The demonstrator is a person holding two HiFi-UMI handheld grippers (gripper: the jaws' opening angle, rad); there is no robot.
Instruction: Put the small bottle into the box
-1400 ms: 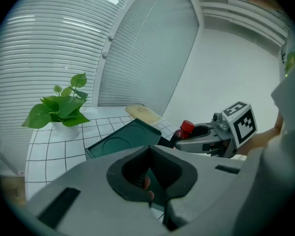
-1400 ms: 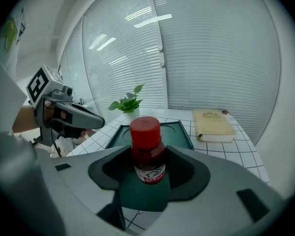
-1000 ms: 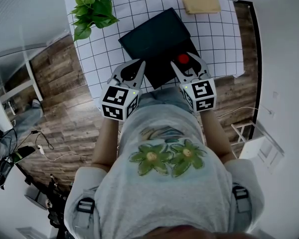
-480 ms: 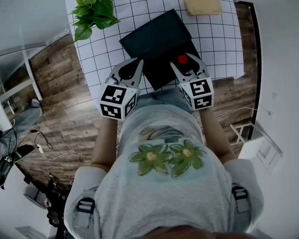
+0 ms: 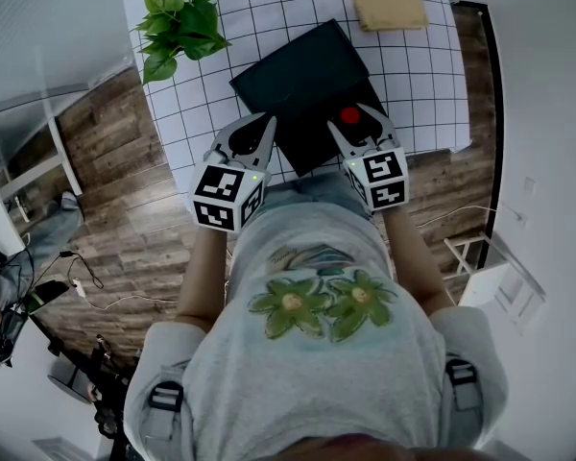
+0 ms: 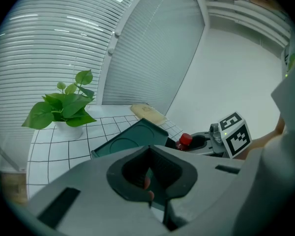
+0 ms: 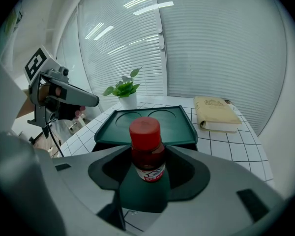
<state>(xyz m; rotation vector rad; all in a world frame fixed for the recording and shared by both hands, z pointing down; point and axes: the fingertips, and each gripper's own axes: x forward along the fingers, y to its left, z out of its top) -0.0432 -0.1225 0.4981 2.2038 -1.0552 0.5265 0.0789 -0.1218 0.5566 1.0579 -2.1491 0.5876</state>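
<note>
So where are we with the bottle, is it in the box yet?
Done: the small bottle is picked up, with the right gripper shut on it. In hand: it hangs over the near part of the dark green box. I can't tell whether it touches the bottom. Left to do: lower it in and release. The left gripper is shut and empty, by the box's left edge.

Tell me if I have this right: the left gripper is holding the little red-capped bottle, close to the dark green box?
Not quite. It is the right gripper that is holding the little red-capped bottle, close to the dark green box. The right gripper view shows the bottle between its jaws. The left gripper has its jaws together with no bottle between them.
</note>
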